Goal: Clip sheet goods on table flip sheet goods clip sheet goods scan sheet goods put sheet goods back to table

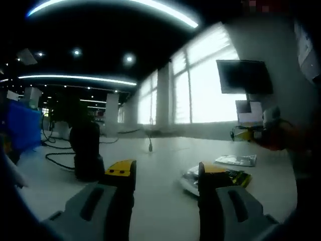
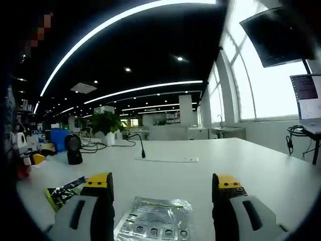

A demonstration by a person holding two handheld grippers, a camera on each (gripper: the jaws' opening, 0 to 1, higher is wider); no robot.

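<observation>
A clear silvery packet of sheet goods lies flat on the white table, just ahead of and between the jaws of my right gripper, which is open and holds nothing. A black and yellow-green packet lies to its left. In the left gripper view, my left gripper is open and empty above the table. Beyond its right jaw lie a silvery packet with the yellow-green packet beside it, and another silvery packet farther off. The black scanner stands upright to the left.
A gooseneck microphone and a flat white sheet sit mid-table. Cables trail by the scanner. A blue bin is at the far left; a laptop and a monitor at the right. A blurred hand-like shape sits at the right edge.
</observation>
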